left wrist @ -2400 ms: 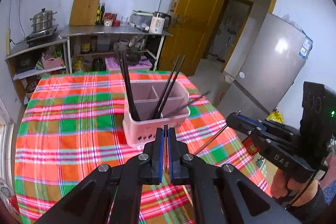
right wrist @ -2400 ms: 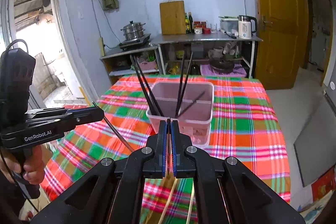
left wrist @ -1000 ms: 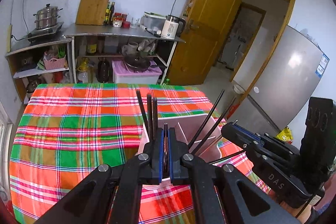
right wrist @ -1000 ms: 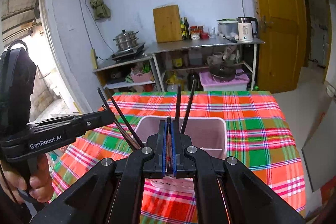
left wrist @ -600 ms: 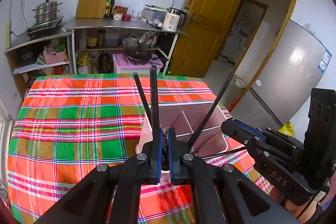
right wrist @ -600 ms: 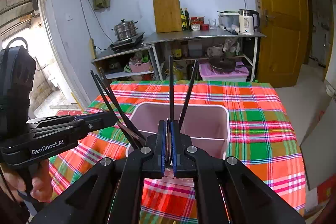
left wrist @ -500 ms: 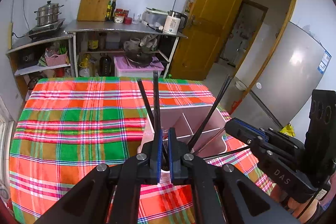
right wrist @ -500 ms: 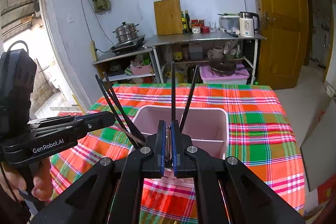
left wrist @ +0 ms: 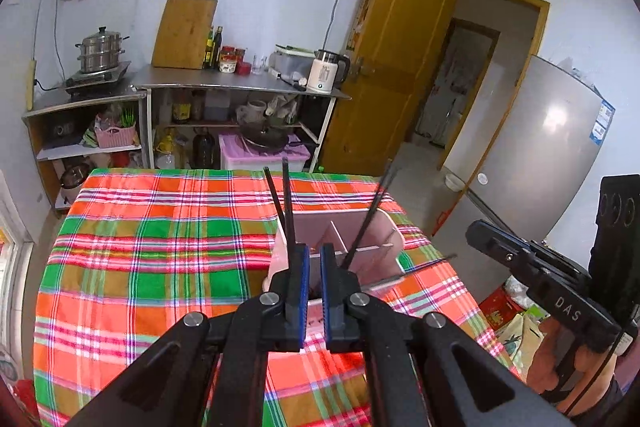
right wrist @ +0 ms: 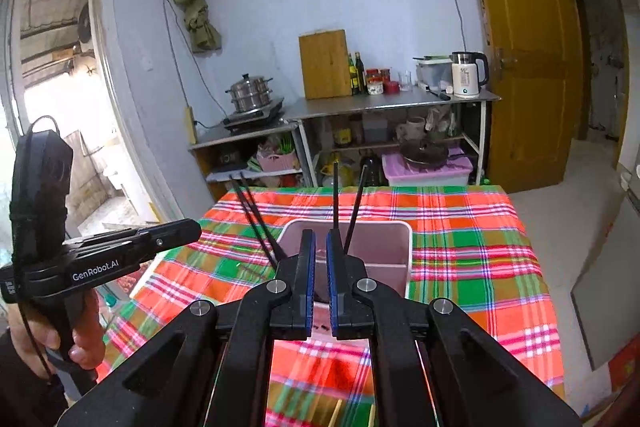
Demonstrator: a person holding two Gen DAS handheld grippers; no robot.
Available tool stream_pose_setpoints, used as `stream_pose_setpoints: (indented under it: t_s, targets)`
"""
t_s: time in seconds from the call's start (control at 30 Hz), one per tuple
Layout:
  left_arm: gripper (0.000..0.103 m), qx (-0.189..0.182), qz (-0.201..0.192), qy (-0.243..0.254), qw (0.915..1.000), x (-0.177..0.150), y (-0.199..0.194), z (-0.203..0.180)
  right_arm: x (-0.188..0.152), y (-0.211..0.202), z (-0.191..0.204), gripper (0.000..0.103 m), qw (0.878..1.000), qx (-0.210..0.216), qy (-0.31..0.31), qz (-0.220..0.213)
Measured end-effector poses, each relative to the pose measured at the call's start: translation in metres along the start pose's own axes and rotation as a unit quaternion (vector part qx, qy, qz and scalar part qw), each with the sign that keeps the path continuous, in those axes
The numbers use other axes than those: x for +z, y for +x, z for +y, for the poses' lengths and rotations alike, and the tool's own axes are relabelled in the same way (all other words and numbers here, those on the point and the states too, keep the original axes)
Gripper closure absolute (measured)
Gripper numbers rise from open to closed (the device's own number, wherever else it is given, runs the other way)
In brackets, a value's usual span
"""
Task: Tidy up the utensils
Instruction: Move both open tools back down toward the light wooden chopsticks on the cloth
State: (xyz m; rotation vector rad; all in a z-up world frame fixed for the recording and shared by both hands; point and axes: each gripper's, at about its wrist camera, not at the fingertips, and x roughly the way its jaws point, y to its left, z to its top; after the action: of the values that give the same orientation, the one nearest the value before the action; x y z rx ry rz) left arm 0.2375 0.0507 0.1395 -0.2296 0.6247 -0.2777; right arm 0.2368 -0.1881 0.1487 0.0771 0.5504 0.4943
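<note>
A pink divided utensil holder [left wrist: 352,227] [right wrist: 384,247] stands on the plaid tablecloth and holds several black chopsticks [left wrist: 286,203] [right wrist: 335,203] that lean upright. My left gripper [left wrist: 314,255] is just in front of the holder, its jaws a small gap apart with nothing between them. My right gripper [right wrist: 320,243] is at the holder's near rim, jaws also a small gap apart and empty. Each gripper shows in the other's view, the right one [left wrist: 520,267] at the holder's right and the left one [right wrist: 132,251] at its left.
The table with the plaid cloth [left wrist: 160,247] fills the foreground. Light wooden chopsticks [right wrist: 336,411] lie on the cloth under my right gripper. Behind the table are metal shelves [left wrist: 240,95] with pots and a kettle, a wooden door [left wrist: 392,67] and a fridge [left wrist: 552,147].
Both grippers moved up to the holder, each shut on a chopstick. In the last half second both jaws opened a little and the chopsticks now stand in the holder.
</note>
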Motion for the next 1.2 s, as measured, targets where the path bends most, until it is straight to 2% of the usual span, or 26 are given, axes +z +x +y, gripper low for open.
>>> stream_pose_setpoints:
  t_s: [0.27, 0.57, 0.9, 1.2]
  targets:
    - [0.099, 0.003, -0.024, -0.001, 0.9997, -0.043, -0.038, -0.013, -0.031, -0.044, 0.005, 0.098, 1.000, -0.005, 0.004, -0.011]
    - [0.099, 0.003, -0.018, 0.013, 0.9997, -0.095, -0.061, -0.036, -0.074, -0.075, 0.008, 0.097, 1.000, -0.017, 0.006, -0.002]
    - [0.095, 0.007, 0.002, 0.017, 0.9998, -0.142, -0.066, -0.042, -0.111, -0.089, 0.009, 0.096, 1.000, -0.016, 0.017, 0.016]
    - [0.094, -0.001, 0.024, 0.022, 0.9995, -0.161, -0.053, -0.046, -0.136, -0.085, -0.001, 0.094, 0.999, -0.025, 0.024, 0.040]
